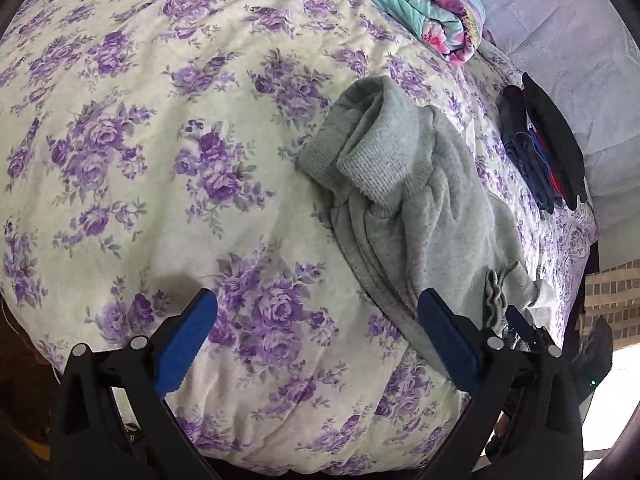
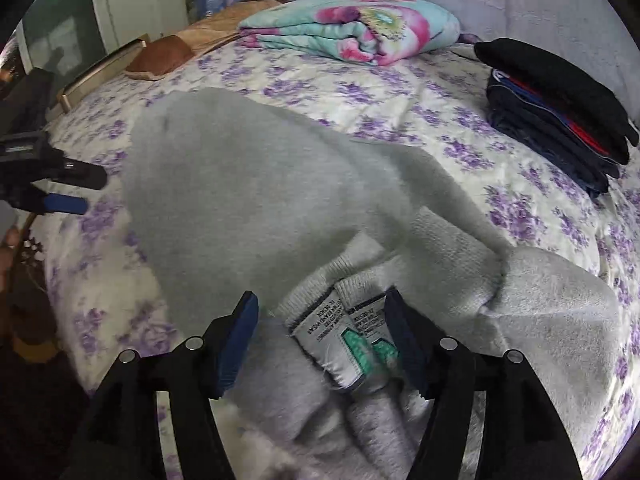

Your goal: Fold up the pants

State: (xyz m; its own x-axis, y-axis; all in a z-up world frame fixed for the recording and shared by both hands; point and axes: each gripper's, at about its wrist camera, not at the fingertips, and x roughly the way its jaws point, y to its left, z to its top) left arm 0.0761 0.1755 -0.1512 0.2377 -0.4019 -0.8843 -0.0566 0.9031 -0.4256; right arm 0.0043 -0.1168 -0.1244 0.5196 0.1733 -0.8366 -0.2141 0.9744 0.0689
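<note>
Grey sweatpants (image 1: 420, 184) lie crumpled on the floral bedspread (image 1: 160, 120), with their ribbed cuffs (image 1: 360, 152) pointing toward the middle of the bed. My left gripper (image 1: 318, 300) stands wide open over bare bedspread, and its right finger is beside the pants' edge. In the right wrist view the pants (image 2: 248, 184) spread out ahead. Their waistband with two white labels (image 2: 340, 340) lies between the fingers of my right gripper (image 2: 322, 300), which is open. The left gripper (image 2: 90, 190) shows at the far left of that view, beside the pants.
A folded pink-and-teal blanket (image 2: 352, 28) lies at the back of the bed. A stack of dark folded clothes (image 2: 560, 112) sits at the right. A brown cushion (image 2: 160, 56) and a wooden board rest at the far left corner. The bed's edge runs below my grippers.
</note>
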